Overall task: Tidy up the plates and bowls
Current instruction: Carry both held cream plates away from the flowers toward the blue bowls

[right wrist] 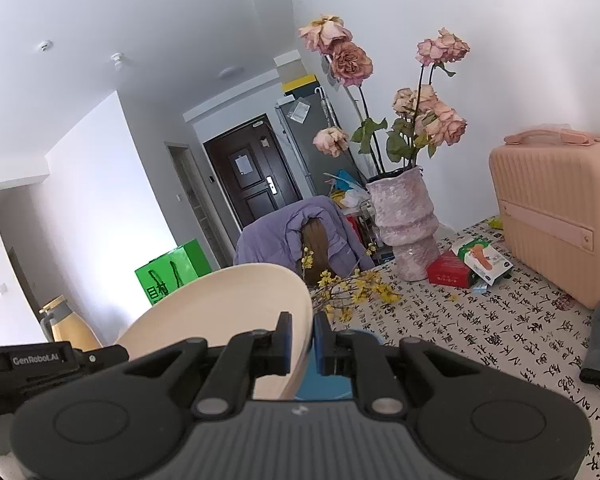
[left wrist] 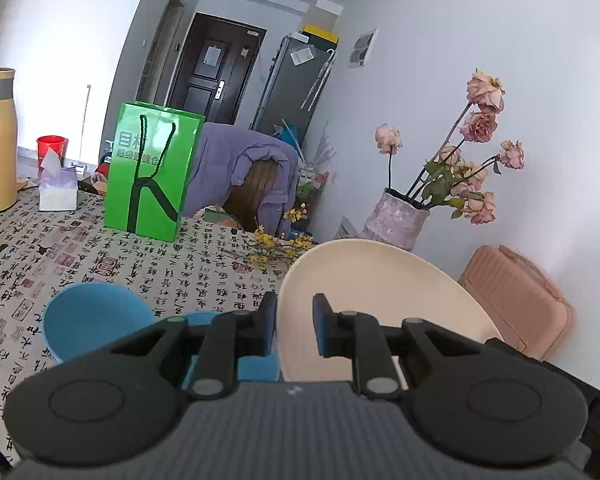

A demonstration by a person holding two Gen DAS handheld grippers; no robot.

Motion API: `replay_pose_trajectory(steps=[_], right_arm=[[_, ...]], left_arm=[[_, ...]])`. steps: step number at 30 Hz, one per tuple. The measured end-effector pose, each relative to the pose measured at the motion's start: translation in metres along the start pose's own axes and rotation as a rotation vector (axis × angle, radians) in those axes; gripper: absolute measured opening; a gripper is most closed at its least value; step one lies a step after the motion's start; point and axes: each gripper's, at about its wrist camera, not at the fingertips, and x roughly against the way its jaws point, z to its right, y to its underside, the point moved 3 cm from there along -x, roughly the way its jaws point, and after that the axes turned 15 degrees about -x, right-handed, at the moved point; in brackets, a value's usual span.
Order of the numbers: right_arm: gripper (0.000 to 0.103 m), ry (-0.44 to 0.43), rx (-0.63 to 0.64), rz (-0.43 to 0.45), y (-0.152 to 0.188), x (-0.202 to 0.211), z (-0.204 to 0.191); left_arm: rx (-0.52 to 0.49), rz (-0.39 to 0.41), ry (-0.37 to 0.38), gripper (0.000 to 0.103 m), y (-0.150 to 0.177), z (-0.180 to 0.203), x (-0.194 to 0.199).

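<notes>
Cream plate (right wrist: 220, 312) stands tilted at lower centre of your right view, its rim clamped between your right gripper (right wrist: 300, 338) pads. Your left gripper (left wrist: 295, 322) pinches the same plate's (left wrist: 380, 304) edge at lower centre, with 1 blue bowl (left wrist: 88, 320) lower left on the printed tablecloth (left wrist: 180, 264).

The black housing of the left gripper (right wrist: 40, 360), seen at the left edge of the right wrist view, carries white lettering that reads "GenRobot.AI". The green paper bag (left wrist: 152, 172) standing on the bench bears large pale Chinese characters beginning with "目"; the second is crossed by the bag's cord handle, and the smaller line beneath seems to start "超级", though it is too blurred to be sure. The tablecloth (left wrist: 204, 268) is printed all over with black calligraphy and red seal stamps, too small to read.
</notes>
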Motion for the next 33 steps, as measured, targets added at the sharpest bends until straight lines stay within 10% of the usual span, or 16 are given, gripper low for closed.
replay_pose_trajectory(steps=[33], right_arm=[[0.011, -0.04, 0.042, -0.055, 0.036, 0.014, -0.012]], left_arm=[[0.06, 0.056, -0.024, 0.019, 0.038, -0.025, 0.043]])
